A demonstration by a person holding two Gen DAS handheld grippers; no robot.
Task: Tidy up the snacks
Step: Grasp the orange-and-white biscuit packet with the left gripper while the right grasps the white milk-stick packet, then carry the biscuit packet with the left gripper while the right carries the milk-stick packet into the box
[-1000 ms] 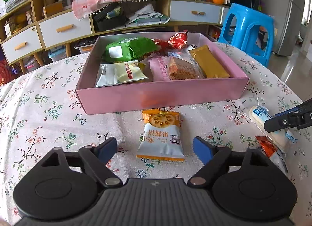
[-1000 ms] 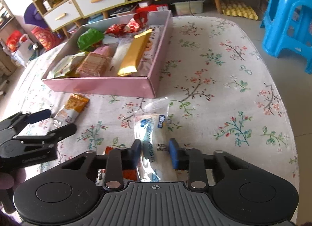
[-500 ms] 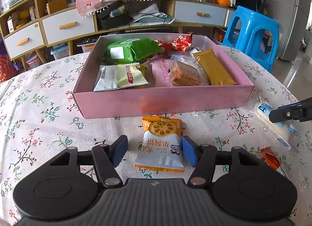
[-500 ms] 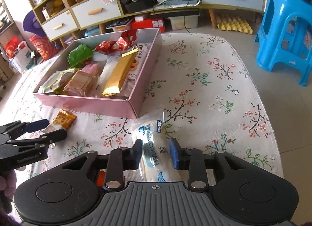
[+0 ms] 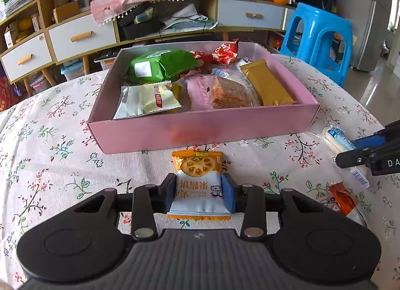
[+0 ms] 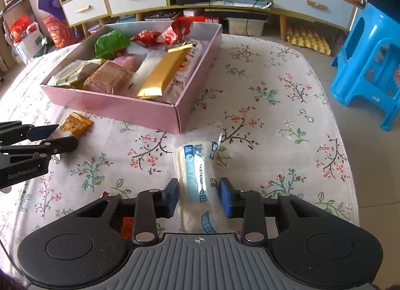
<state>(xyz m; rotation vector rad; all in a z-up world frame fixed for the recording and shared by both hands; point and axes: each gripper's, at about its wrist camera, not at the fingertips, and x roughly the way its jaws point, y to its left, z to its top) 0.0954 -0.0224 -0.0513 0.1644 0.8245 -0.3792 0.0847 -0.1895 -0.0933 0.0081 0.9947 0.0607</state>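
Note:
A pink box [image 5: 200,129] holding several snack packs stands on the flowered tablecloth; it also shows in the right wrist view [image 6: 140,112]. My left gripper [image 5: 200,190] is shut on an orange and white cracker packet [image 5: 197,182] just in front of the box. The packet also shows in the right wrist view [image 6: 75,124]. My right gripper [image 6: 200,195] is shut on a clear white and blue snack packet [image 6: 197,177] to the right of the box's near corner. That packet also shows in the left wrist view [image 5: 342,139], between the right gripper's fingers.
An orange snack wrapper [image 5: 342,197] lies on the cloth near the right gripper. A blue plastic stool [image 6: 370,64] stands beyond the table's right edge. A low cabinet with drawers [image 5: 82,37] runs behind the table.
My left gripper's fingers have closed from wide open onto the cracker packet. My right gripper has stayed shut on the white and blue packet and tilted up slightly.

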